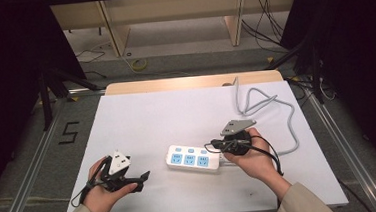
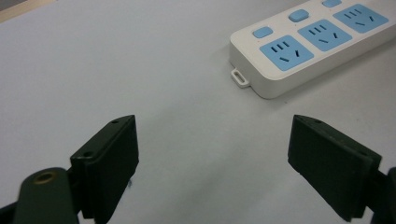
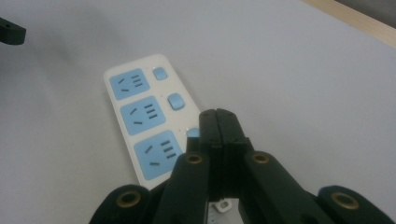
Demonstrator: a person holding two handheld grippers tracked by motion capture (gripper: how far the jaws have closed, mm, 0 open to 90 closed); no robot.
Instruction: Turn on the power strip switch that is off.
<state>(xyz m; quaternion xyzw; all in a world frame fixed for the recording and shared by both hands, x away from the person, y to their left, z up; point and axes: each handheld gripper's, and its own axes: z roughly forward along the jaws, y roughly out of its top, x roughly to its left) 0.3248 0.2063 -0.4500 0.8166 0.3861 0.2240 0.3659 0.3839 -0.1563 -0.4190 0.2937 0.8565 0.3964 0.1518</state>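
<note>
A dim room with dark walls and a grey floor holds pale wooden shelving (image 1: 170, 22) at the back, with loose cables on the floor beside it. In front stands one flat white table (image 1: 142, 119), its far edge a strip of bare light wood. A long grey cord (image 1: 271, 110) loops across the table's far right part and runs to the one white plastic power strip (image 1: 193, 157), which lies flat near the table's middle front. The strip carries three blue sockets in a row and three small blue buttons beside them, one per socket.

The right gripper (image 3: 218, 122), held in the person's right hand (image 1: 252, 161), has its two black jaws pressed together with nothing between them; their tips sit at the button nearest the cord end of the strip, though contact cannot be told. The left gripper (image 2: 212, 161), in the left hand (image 1: 101, 189), hovers low over bare table just short of the strip's free end, jaws spread wide and empty. Nothing lies between it and the strip.
</note>
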